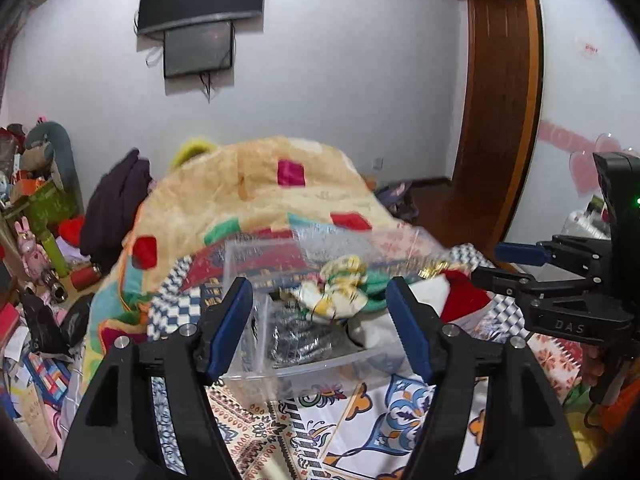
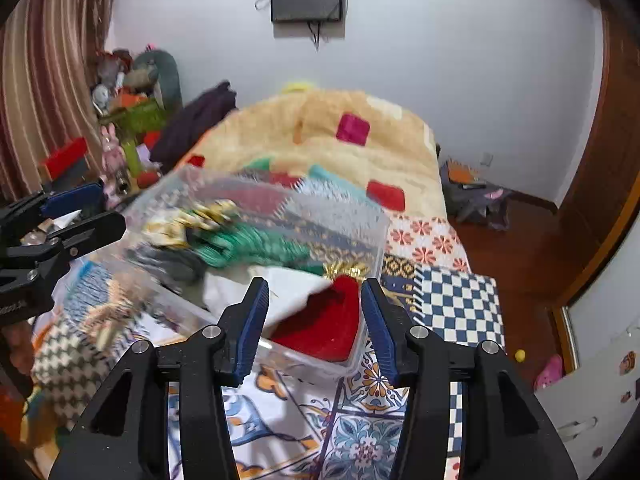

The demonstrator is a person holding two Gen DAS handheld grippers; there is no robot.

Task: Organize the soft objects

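Note:
A clear plastic box (image 1: 256,368) sits on the patterned bedspread and holds soft things: a red and white piece (image 2: 332,328), a green and gold piece (image 2: 248,240), a patterned cloth bundle (image 1: 340,288) and something dark grey (image 1: 296,340). My left gripper (image 1: 320,320) is open, its fingers on either side of the box's near left corner. My right gripper (image 2: 314,324) is open around the box's near right corner, right by the red piece. Each gripper shows in the other's view: the right one (image 1: 516,260), the left one (image 2: 80,208).
A thick beige blanket (image 1: 260,184) with coloured squares is heaped behind the box. A cluttered shelf of toys (image 2: 132,112) stands at the left. A dark garment (image 1: 116,200) lies at the left. A wooden door (image 1: 500,100) and wooden floor (image 2: 520,248) are to the right.

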